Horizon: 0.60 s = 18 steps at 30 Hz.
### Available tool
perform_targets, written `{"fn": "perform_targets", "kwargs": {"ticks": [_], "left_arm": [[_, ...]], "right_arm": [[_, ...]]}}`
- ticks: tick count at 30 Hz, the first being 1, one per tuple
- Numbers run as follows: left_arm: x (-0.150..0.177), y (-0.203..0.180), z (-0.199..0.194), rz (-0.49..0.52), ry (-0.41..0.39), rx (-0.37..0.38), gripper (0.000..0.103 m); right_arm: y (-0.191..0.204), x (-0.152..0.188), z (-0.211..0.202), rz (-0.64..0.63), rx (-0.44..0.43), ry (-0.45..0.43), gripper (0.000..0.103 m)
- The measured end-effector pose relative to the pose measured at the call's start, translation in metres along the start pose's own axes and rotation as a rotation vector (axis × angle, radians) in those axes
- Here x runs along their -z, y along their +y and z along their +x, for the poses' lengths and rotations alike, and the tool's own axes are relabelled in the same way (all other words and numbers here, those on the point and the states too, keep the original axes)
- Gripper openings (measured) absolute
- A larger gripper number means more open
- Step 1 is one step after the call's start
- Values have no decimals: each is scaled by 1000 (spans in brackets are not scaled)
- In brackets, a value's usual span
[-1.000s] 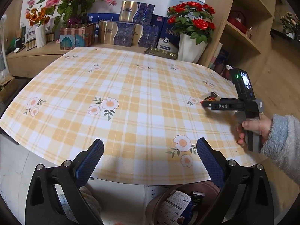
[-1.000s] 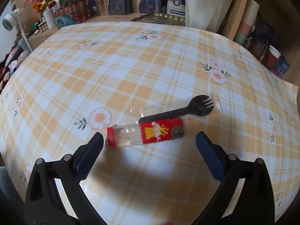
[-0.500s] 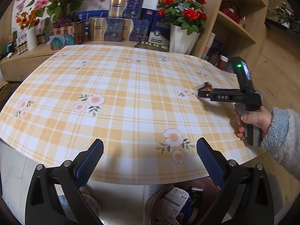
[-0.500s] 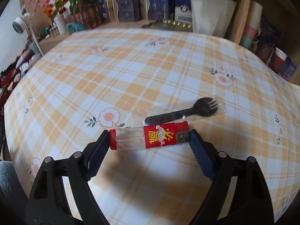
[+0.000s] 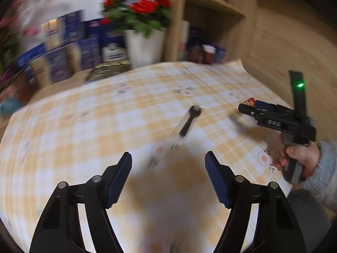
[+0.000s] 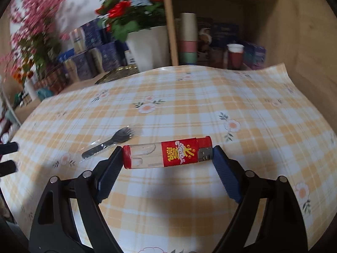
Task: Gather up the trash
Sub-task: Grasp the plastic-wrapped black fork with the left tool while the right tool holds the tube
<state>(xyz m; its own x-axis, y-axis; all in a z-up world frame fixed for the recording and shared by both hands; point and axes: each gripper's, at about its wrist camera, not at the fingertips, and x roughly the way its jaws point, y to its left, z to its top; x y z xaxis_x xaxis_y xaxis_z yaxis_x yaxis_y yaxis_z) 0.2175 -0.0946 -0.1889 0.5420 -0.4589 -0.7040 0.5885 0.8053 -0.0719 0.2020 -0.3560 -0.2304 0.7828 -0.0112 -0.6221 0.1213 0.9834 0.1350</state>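
My right gripper (image 6: 167, 155) is shut on a red and clear lighter (image 6: 167, 155), held end to end between the blue pads and lifted above the checked tablecloth (image 6: 189, 97). In the left wrist view the right gripper (image 5: 248, 105) is at the right, with the lighter's red tip (image 5: 249, 101) showing. A black plastic fork in a clear wrapper (image 6: 109, 144) lies on the cloth to the left of the lighter. My left gripper (image 5: 168, 164) is open and empty, just above the cloth with the fork (image 5: 185, 124) ahead between its fingers.
A white pot of red flowers (image 6: 147, 48) and blue gift boxes (image 6: 92, 50) stand behind the table. A wooden shelf unit (image 6: 210, 42) with cups is at the back right. The cloth's right corner (image 6: 282, 69) curls up near the wall.
My right gripper closed on the lighter and lifted it off the cloth. My left gripper swung fast from the table's near edge over the table toward the fork; its view is blurred.
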Motion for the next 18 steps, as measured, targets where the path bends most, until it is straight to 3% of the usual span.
{"fn": "perform_targets", "kwargs": {"ticks": [1,8,18], "left_arm": [[-8,-4,13,22,18,3,59],[-47,-27,102,125,143,21,52],[-59,-40,155,182,223,-3,46]], "right_arm": [[-3,0,0,18,-2,-7,84],[-6,3,2,28,-31,-4,84],[-17,6,2,88,-77,-3,84]]}}
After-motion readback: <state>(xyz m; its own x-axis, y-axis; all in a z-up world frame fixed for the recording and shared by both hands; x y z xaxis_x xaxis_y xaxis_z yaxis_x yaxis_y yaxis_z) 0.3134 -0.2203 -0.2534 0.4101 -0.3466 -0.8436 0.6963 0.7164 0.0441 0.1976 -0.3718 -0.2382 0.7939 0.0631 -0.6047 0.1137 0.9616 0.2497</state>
